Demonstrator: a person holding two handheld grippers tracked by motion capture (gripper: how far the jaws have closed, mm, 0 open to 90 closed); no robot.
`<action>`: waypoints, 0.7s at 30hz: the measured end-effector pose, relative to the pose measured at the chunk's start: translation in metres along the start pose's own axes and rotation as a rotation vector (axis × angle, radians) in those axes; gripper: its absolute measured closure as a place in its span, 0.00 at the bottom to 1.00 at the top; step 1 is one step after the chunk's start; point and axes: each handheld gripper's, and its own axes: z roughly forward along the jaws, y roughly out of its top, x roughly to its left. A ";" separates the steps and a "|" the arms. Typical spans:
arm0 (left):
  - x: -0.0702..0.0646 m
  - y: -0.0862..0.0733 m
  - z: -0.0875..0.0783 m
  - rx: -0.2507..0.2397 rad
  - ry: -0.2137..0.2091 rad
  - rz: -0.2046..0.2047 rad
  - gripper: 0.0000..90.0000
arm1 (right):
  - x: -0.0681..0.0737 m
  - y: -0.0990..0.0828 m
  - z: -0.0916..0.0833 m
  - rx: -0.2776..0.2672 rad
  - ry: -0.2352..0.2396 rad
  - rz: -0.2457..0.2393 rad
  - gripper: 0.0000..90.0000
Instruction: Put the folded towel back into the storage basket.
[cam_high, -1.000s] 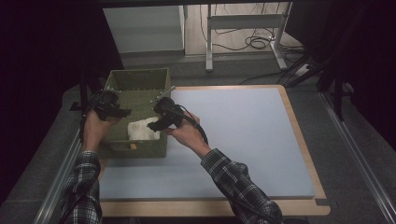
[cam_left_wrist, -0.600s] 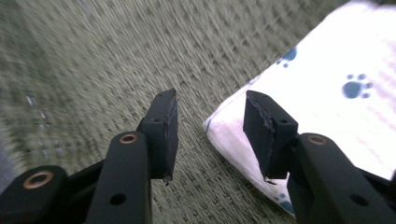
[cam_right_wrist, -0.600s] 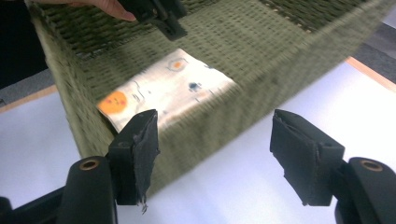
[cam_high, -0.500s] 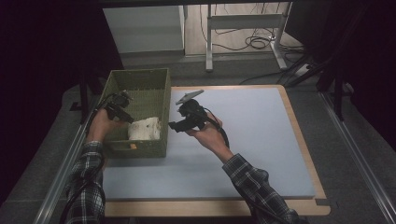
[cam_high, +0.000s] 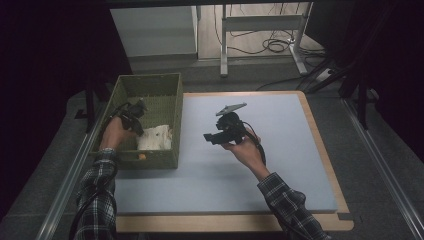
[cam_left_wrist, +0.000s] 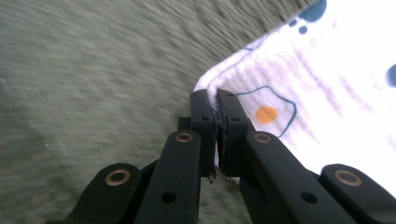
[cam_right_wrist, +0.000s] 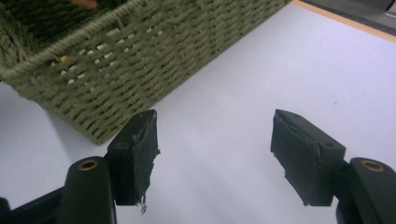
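Cloth (cam_high: 154, 138) lies bunched in the near end of the green basket (cam_high: 172, 87), which stands at the left edge of the desk (cam_high: 280, 165). It is white with blue outlines and orange dots, and in the left gripper view its hem (cam_left_wrist: 208, 86) curls up from the woven floor right at the jaw tips.

The left tool (cam_high: 134, 114) is down inside the basket. Its jaws have just been closing and now stand pressed together, with the cloth's edge pinched between the pads (cam_left_wrist: 201, 112). Taking it by the hem looks like the sensible choice: a thin fold at the border gives the pads something to bite, where the flat middle would only slide. My guess is the grip is meant for lifting the cloth out.

The right tool (cam_high: 216, 137) hangs over the bare desk just right of the basket, well apart from the cloth. Its jaws stand wide apart with nothing between them; its own view looks past them at the basket's side and the pale desk top. Held there, it seems to be kept out of the left hand's way, ready to catch another corner once the cloth comes up, though that is only my reading.

A small orange bit (cam_high: 142, 156) lies in the basket's near corner; I cannot tell what it is.
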 end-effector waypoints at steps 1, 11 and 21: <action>0.002 0.001 -0.004 -0.010 0.023 -0.006 0.97 | -0.001 -0.001 0.000 0.003 0.001 0.003 0.36; -0.017 0.019 -0.007 -0.117 0.038 0.044 0.67 | -0.006 -0.009 -0.001 0.017 0.002 0.020 0.36; -0.034 0.049 0.019 0.017 -0.031 0.068 0.56 | -0.011 -0.016 -0.003 0.026 0.000 0.028 0.36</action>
